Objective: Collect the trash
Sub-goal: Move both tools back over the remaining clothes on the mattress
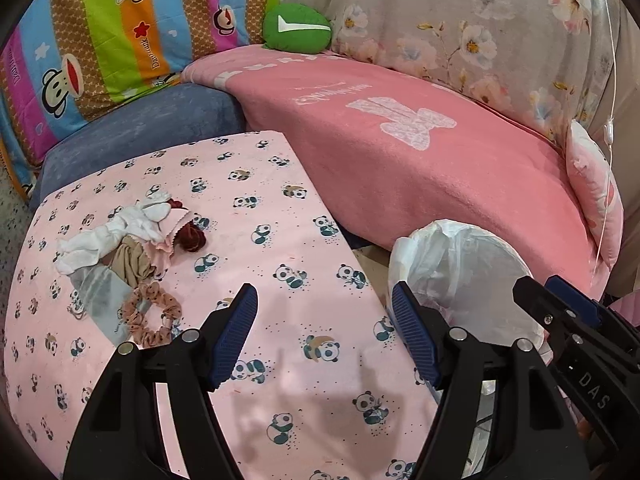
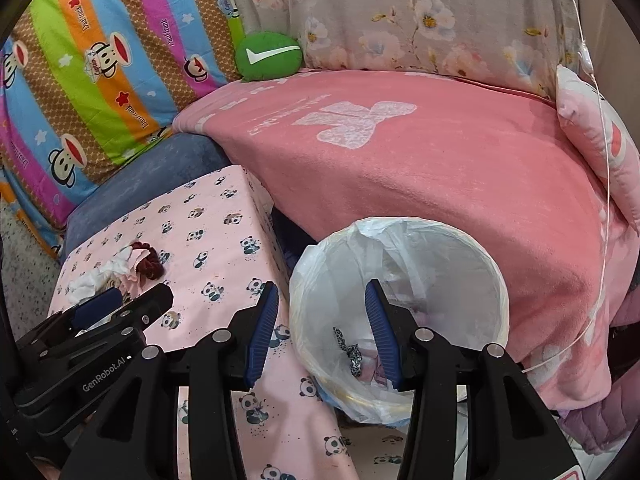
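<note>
A small heap of soft scraps [image 1: 132, 240] lies on the pink panda-print cloth covering the low table [image 1: 280, 184]: crumpled white fabric, a beige rag, a pale pink piece with a pinked edge, a dark red scrunchie and, a little nearer, a spotted tan scrunchie [image 1: 150, 314] resting on a clear plastic sheet. Just off the table's right edge stands the round bin lined with a thin white plastic bag [image 2: 400, 248], and inside it at the bottom I can see a black-and-white patterned scrap [image 2: 348, 350] with some pinkish material beside it. The right gripper [image 2: 322, 334] hangs over the near rim of that bin, its blue ribbed fingers apart with nothing between them. The left gripper [image 1: 324, 332] hovers above bare cloth, near the heap but not touching it, its fingers spread wide and empty too. Behind the table and bin runs a sofa draped in a coral-pink blanket [image 1: 420, 152], with a round green cushion [image 1: 298, 26] and a striped monkey-print quilt [image 1: 100, 40] beyond.
</note>
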